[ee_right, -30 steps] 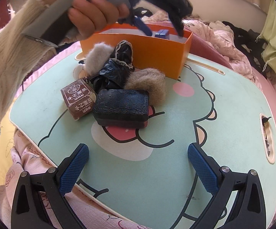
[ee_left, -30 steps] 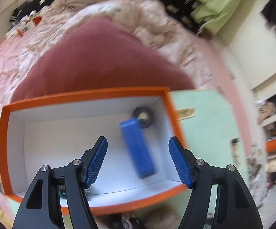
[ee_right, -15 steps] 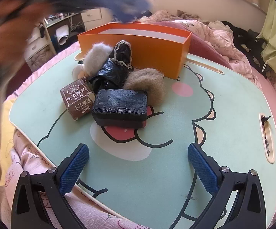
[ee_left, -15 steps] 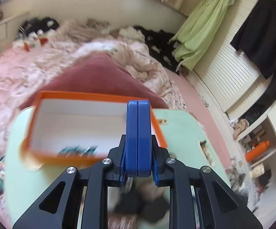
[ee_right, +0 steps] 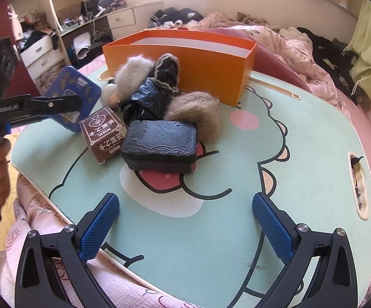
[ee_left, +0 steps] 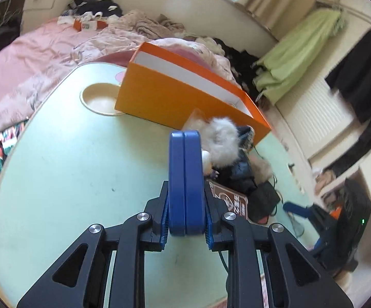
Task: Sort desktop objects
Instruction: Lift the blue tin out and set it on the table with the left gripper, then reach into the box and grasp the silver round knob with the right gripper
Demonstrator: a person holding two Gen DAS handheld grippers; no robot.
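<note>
- Right gripper: nearest the camera, fingers spread wide over the mint-green cartoon table, nothing between them.
- Left gripper: blue pads pressed flat together, empty; seen from the right wrist, it hangs over the table's left edge, beside the pile.
- Black embossed case: lying flat at table centre.
- Brown printed box: just left of the case, touching it.
- Tan fluffy piece, crumpled black item, grey-white fluffy piece: heaped behind the case, against the box front.
- Orange box: open top, white lining, at the table's far side.
- Pink bedding: beyond the table.
</note>
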